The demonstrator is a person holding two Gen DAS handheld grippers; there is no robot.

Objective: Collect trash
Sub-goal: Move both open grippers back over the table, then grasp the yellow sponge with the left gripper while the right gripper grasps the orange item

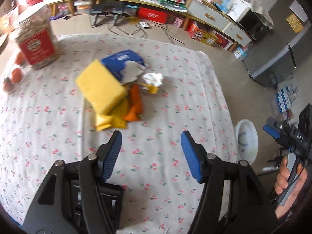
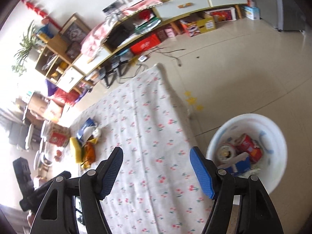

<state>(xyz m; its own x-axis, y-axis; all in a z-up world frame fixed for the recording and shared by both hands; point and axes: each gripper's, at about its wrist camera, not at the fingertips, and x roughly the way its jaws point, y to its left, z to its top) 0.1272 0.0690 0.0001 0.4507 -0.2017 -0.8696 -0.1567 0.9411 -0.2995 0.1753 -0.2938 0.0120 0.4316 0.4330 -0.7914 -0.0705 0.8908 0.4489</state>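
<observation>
A pile of trash lies mid-table on the floral cloth (image 1: 175, 101): a yellow block (image 1: 101, 85), a blue packet (image 1: 124, 61), a crumpled white tissue (image 1: 153, 79), and orange (image 1: 134, 105) and yellow (image 1: 111, 121) wrappers. My left gripper (image 1: 151, 136) hovers open just short of the pile, with nothing between its fingers. My right gripper (image 2: 157, 152) is open and empty over the table's edge, beside a white bin (image 2: 273, 124) on the floor. The bin holds a red can (image 2: 249, 146), a round lid and a blue packet. The pile (image 2: 85, 146) shows far left.
A red tin (image 1: 37, 44) and orange fruits (image 1: 15, 76) stand at the table's far left. A long sideboard (image 1: 214, 15) with boxes under it runs along the back, with cables on the floor. The bin (image 1: 246, 142) sits off the table's right edge, beside a hand (image 1: 288, 177) holding the right gripper.
</observation>
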